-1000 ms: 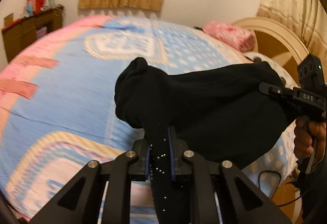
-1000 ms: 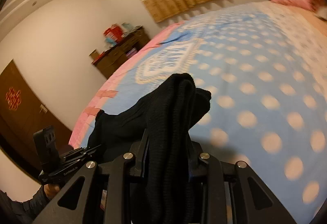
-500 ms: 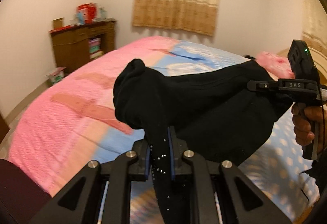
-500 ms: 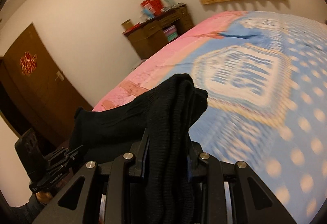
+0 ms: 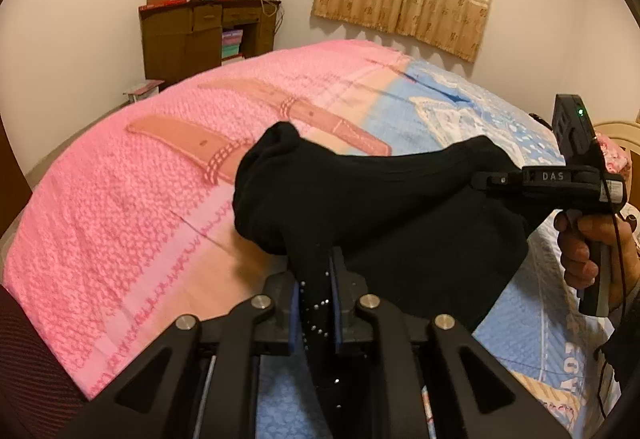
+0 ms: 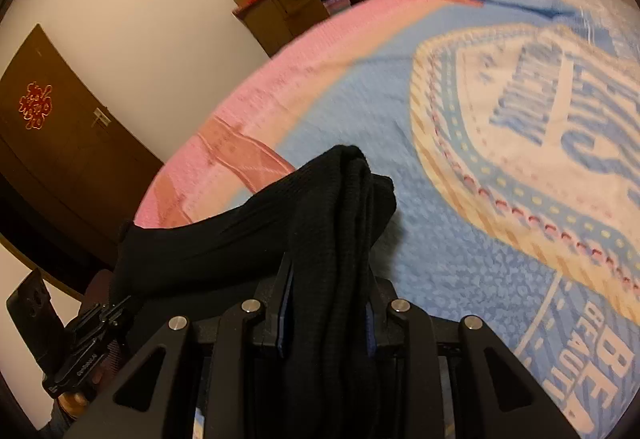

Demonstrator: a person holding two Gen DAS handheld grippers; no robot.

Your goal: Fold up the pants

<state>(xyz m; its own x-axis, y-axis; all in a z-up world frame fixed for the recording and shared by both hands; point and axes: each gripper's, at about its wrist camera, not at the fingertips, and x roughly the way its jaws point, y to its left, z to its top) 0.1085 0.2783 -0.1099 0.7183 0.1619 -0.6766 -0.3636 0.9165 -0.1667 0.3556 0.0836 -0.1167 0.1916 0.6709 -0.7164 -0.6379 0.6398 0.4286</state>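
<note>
Black pants [image 5: 384, 207], bunched and stretched between the two claws, are held in the air above the bed [image 5: 132, 207], over its pink edge. The left claw [image 5: 316, 303] is clenched on a rhinestone-dotted fold, its jaws having just been opening slightly. The right claw [image 6: 326, 303] is clenched on a thick ribbed bundle. A wooden cabinet [image 5: 192, 35] is seen against the wall beyond the bed.

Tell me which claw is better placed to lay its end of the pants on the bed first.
Probably the left claw. It pinches a thin bit of the black pants, jaws just eased slightly, over the pink bed cover. The right claw clamps a thick bunch.
</note>
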